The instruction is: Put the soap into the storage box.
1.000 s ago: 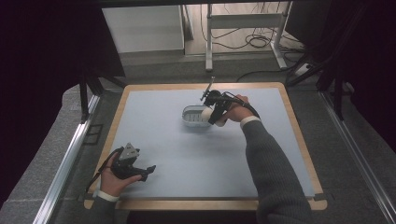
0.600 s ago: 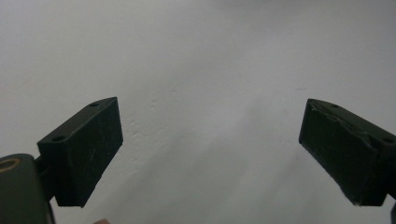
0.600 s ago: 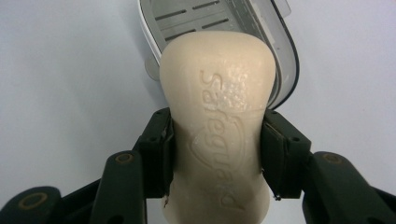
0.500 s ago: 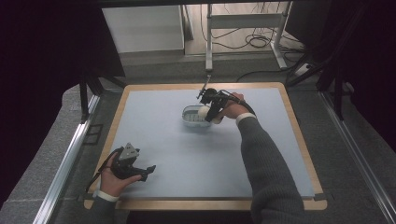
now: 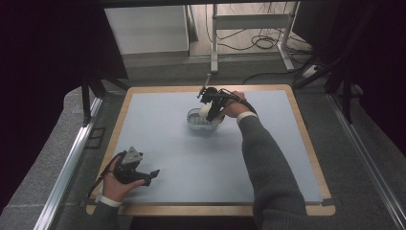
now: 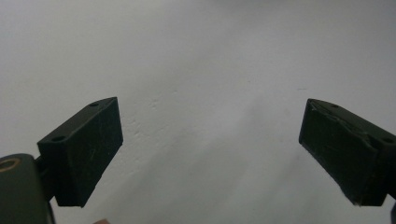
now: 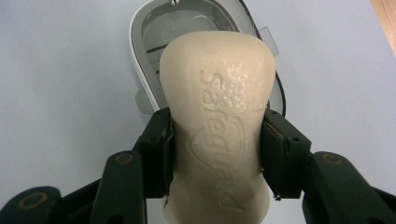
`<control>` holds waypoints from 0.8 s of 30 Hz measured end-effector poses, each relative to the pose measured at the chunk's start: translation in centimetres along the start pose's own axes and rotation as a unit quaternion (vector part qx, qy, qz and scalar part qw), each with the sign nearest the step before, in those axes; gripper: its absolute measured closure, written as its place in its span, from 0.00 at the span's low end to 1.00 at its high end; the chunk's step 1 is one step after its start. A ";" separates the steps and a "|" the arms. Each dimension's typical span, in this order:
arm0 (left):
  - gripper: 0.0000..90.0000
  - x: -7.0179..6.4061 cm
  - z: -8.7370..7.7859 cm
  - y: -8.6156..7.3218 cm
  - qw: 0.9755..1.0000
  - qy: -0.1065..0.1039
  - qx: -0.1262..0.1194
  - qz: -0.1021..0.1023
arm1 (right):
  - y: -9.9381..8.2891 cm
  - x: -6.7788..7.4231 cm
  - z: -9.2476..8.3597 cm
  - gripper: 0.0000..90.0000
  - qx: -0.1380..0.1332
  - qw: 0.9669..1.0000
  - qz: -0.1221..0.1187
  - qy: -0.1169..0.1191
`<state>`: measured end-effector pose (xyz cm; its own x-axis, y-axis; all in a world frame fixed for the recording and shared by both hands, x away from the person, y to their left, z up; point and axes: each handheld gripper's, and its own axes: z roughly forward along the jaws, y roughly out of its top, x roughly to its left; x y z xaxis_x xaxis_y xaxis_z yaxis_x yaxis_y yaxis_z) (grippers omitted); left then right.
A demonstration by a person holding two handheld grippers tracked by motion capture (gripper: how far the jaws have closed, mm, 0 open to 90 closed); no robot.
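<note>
A: Which step does this look like to you?

B: I'd judge it the carry-and-place step. The right gripper [image 7: 215, 154] has a cream bar of soap [image 7: 217, 116] clamped between its jaws, the pads pressed against the bar's narrow waist, and it hangs over the soap dish [image 7: 140, 79], a grey oval tray with a white rim lying on the pale blue mat [image 5: 167, 143].

A: Over it, or already in it?

B: Over it, as far as I can tell. In the right gripper view the bar's far end covers the near part of the dish, and nothing shows it resting on the tray. In the high view the right gripper [image 5: 210, 108] sits at the right edge of the soap dish [image 5: 196, 120], in the far middle of the mat.

A: So what does the next move call for?

B: Probably lining the bar's long side up with the oval, lowering it until it sits inside the rim, and only then loosening the grip (wet soap is slippery, so a tilted release could let it skid off).

A: And the other claw?

B: The left gripper [image 5: 139, 172] rests near the front left corner of the mat, well apart from the dish, jaws spread wide with nothing between them
</note>
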<state>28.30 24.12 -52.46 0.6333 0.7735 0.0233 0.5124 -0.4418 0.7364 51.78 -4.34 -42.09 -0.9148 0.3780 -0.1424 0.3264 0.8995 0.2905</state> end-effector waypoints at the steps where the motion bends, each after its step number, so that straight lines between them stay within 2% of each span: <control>1: 0.07 0.0 0.0 0.0 1.000 0.000 0.000 0.000 | 0.2 0.0 0.1 0.55 -0.007 1.000 0.001 0.006; 12: 0.07 0.1 -0.1 0.0 1.000 -0.001 0.000 0.001 | 1.3 -0.3 1.6 0.55 -0.013 0.999 -0.049 0.005; 13: 0.07 0.1 -0.1 0.0 1.000 -0.001 0.001 0.001 | 1.4 -0.2 1.8 0.55 -0.010 0.999 -0.046 0.005; 24: 0.07 0.1 0.0 0.0 1.000 -0.001 0.001 0.000 | 2.1 -0.1 3.1 0.55 -0.009 0.997 -0.073 0.000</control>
<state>28.32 24.19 -52.47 0.6351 0.7721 0.0224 0.5129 -0.4432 0.7352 53.25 -1.78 -44.36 -0.9524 0.2425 -0.1846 0.1846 0.9409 0.2839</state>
